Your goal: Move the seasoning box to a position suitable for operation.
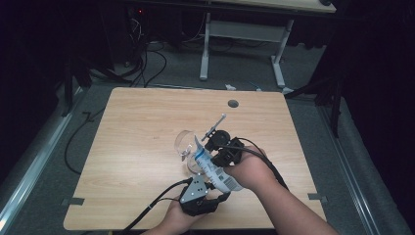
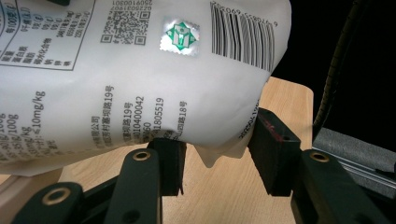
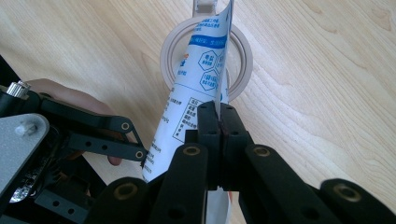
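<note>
A white pouch [image 1: 216, 170] with blue print and a barcode is held tilted above the wooden table [image 1: 137, 127]. Its upper corner points down over the rim of a clear glass [image 1: 185, 143]. My right gripper [image 1: 209, 148] is shut on the pouch's thin edge seam [image 3: 217, 103], looking down into the glass [image 3: 240, 60]. From the near side, my left gripper [image 1: 218, 190] takes the pouch's bulging bottom end [image 2: 140, 84] between its jaws, and both pads [image 2: 169, 156] press on it. What the glass contains cannot be made out.
A round cable hole [image 1: 233, 104] lies in the table's far part. Behind the table stands a white desk frame [image 1: 242, 30], with cables on the floor [image 1: 147, 63] at the left. Both hands work close to the table's near edge [image 1: 122, 226].
</note>
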`<state>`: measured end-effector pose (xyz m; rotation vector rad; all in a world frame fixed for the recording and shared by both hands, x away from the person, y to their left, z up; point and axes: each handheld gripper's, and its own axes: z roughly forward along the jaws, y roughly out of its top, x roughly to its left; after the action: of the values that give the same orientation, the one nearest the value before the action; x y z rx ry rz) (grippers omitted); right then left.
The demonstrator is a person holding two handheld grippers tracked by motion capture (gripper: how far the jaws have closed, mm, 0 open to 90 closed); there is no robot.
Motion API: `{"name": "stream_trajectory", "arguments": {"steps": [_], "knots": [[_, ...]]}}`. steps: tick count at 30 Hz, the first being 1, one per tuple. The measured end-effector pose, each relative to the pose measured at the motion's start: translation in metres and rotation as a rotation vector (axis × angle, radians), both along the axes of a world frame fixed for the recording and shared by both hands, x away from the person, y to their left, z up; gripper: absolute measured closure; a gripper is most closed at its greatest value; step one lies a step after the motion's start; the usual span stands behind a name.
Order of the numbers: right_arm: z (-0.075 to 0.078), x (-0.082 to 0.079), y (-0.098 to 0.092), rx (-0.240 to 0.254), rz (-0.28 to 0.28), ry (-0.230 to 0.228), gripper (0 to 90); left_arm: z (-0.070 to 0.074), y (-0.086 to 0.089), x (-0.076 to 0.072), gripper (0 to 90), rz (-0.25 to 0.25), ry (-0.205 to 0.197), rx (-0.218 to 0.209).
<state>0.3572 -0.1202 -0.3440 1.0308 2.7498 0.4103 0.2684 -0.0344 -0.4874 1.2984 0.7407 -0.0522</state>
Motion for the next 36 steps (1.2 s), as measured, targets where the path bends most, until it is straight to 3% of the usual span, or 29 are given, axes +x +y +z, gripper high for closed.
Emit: {"name": "stream_trajectory", "arguments": {"steps": [6, 36], "knots": [[0.0004, 0.0006, -0.0021, 0.018, -0.012, 0.012, 89.9, 0.0002, 0.0000, -0.0005, 58.1, -0.005, -0.002, 0.002], [0.0014, 0.0024, 0.0018, 0.002, 0.000, 0.009, 90.0, 0.0023, 0.0015, 0.0007, 58.1, -0.003, 0.004, -0.008]]}}
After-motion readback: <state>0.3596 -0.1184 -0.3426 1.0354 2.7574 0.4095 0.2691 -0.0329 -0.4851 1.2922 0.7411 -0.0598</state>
